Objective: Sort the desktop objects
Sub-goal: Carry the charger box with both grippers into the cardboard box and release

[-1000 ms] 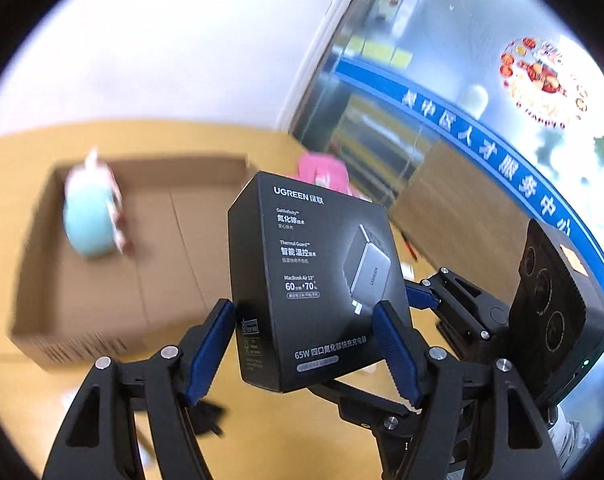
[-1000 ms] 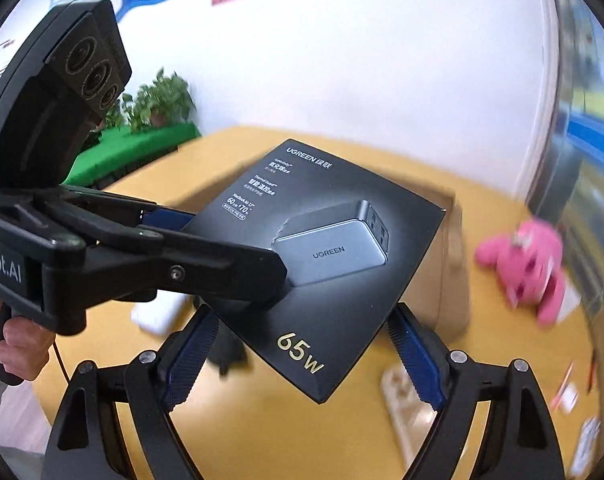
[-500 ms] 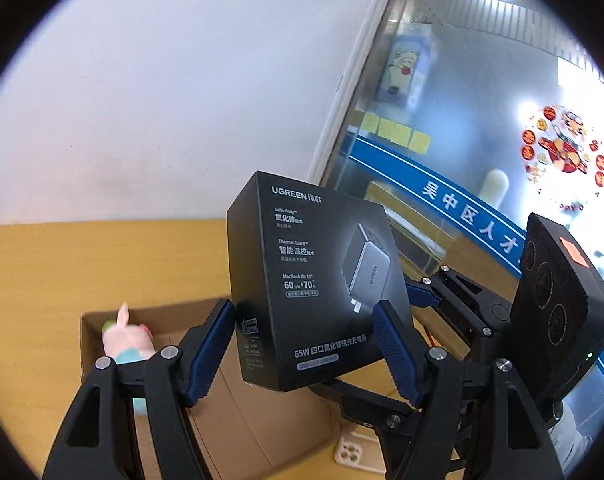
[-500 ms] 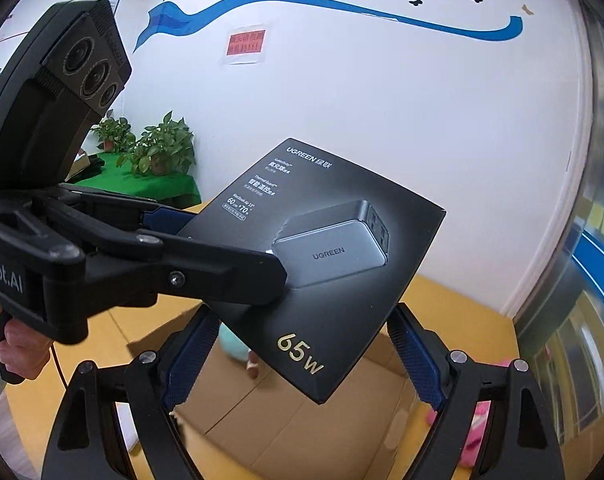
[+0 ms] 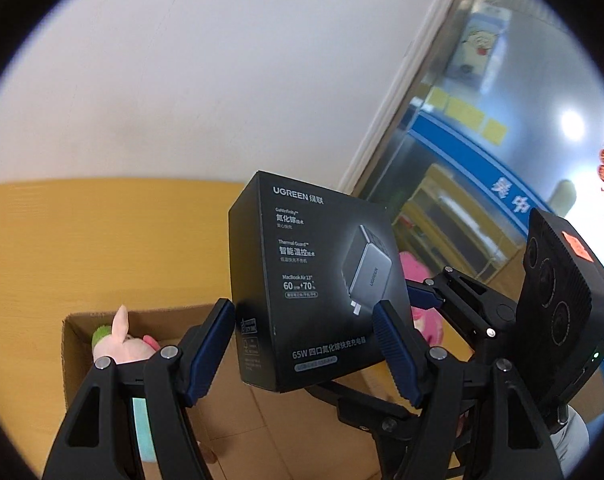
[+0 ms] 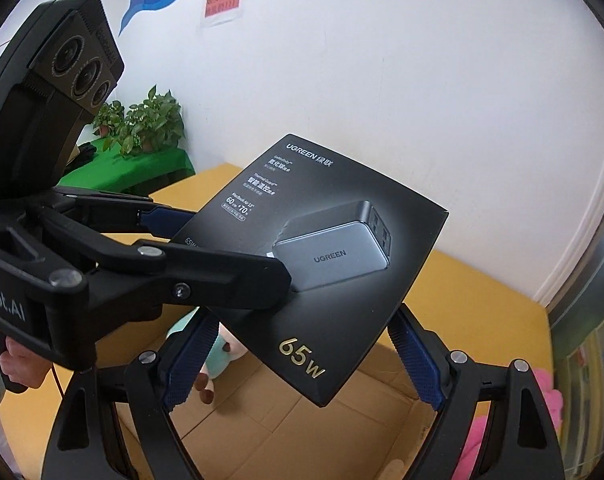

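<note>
Black charger box [image 5: 314, 280], UGREEN 65W print, clamped in both my grippers at once. My left gripper [image 5: 306, 344] pinches its lower part, blue pads [image 5: 211, 350] pressed on either side. In the right wrist view, my right gripper [image 6: 302, 364] has its blue fingers [image 6: 416, 364] against the box's two lower edges, so it grasps too; the left gripper's fingers reach in from the left and meet the box face [image 6: 322, 248]. The box hangs tilted, in the air, above an open cardboard carton [image 6: 302, 432] that lies below and ahead of both grippers. Inside the carton, left of my left fingers, a pale pink plush [image 5: 125, 346]. A brighter pink plush [image 5: 420, 300] sits right of the box, half hidden. Yellow wooden table [image 5: 81, 240] under everything.
</note>
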Demonstrator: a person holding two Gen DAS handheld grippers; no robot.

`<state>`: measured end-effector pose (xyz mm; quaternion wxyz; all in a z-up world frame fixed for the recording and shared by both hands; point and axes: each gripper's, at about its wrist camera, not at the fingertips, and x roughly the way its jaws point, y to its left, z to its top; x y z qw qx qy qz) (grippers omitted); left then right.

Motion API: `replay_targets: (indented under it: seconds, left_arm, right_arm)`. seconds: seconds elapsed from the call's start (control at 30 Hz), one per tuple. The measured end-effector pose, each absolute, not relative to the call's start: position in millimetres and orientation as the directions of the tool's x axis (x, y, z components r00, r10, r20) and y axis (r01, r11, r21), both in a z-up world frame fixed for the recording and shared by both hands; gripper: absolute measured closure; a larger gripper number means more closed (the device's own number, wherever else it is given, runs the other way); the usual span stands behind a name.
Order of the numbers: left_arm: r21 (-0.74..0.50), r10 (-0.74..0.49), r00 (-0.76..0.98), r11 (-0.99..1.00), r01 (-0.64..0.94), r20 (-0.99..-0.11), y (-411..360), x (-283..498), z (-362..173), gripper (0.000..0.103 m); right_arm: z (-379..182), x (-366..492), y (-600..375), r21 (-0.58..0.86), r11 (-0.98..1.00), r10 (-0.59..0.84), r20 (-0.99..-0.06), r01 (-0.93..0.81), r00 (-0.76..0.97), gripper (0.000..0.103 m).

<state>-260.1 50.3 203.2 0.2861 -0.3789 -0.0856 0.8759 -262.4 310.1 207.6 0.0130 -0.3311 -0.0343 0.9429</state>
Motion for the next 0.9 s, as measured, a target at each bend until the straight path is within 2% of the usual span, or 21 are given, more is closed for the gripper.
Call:
replay_targets:
  seconds: [0.27,0.43,0.63,0.8,0.9]
  left_arm:
    - [-0.425,0.497,-0.423,-0.868,-0.258,-0.758,51,-320,81,0.033]
    - [-0.421,0.478,-0.343,-0.877,-0.230,-0.808,60,-331,36,0.033]
    - [-0.277,0.332,-0.321,-0.939,-0.206,-0.887,82,-339,22,0.033]
    - [-0.152,0.195,-0.317,-0.976,-0.156,-0.928,88,-338,21,0.035]
    - [-0.177,0.207,-0.349,-0.977,-0.116,-0.914,77,-334,34,0.035]
  right_arm:
    - [83,-332,347,0.100,-0.995,-0.082,-0.755,0.009,-0.651,0.017]
    - [18,-347,358,0.161,-0.987,-0.131,-0.811,-0.003,-0.570,0.017]
    - [-20,-356,359,0.187,-0.982,-0.155,-0.854,-0.016,-0.496,0.017]
    - [-28,-355,345,0.246,-0.968,-0.191,-0.840,-0.043,-0.508,0.017]
    - [-27,-353,339,0.228,-0.972,-0.168,-0.855,-0.064,-0.491,0.015]
